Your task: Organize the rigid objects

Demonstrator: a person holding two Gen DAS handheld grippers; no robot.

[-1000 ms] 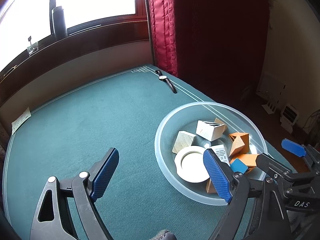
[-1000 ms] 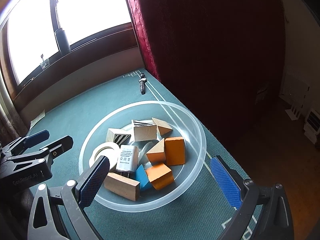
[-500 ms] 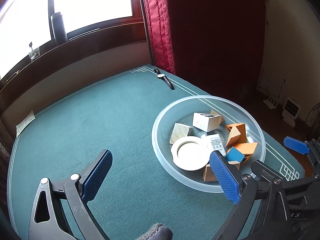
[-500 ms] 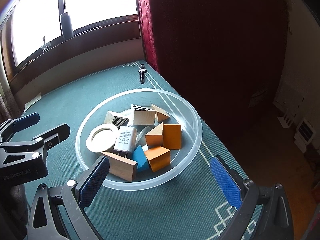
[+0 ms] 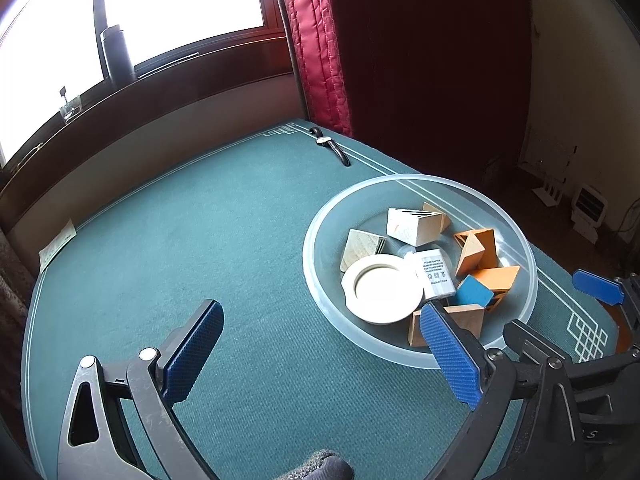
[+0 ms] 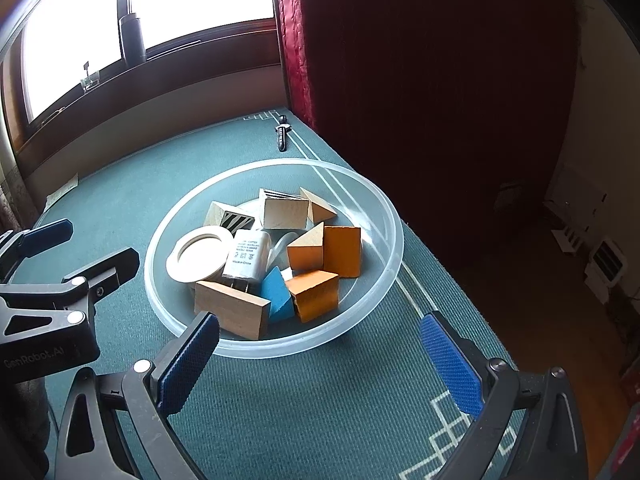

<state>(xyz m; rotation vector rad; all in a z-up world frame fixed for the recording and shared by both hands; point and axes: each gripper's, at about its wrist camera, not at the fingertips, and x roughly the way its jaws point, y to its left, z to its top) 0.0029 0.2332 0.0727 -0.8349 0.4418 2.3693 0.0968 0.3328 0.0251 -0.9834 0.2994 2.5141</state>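
Note:
A clear plastic bowl (image 6: 372,200) stands on the green table mat and holds several wooden blocks, orange blocks (image 6: 342,256), a blue wedge (image 6: 276,292), a white charger plug (image 6: 246,258) and a white ring (image 6: 200,254). The bowl also shows in the left wrist view (image 5: 516,240). My right gripper (image 6: 320,356) is open and empty, just in front of the bowl's near rim. My left gripper (image 5: 324,348) is open and empty, to the left of the bowl, its right finger over the rim.
A wristwatch (image 6: 283,133) lies at the mat's far right corner, also in the left wrist view (image 5: 330,145). A paper slip (image 5: 58,246) lies at the far left edge. A red curtain (image 6: 296,60) hangs beyond. The table's right edge drops to the floor.
Both grippers have pulled back and up from the bowl, so it sits farther from the fingers. Both stayed open. The contents of the bowl have not moved.

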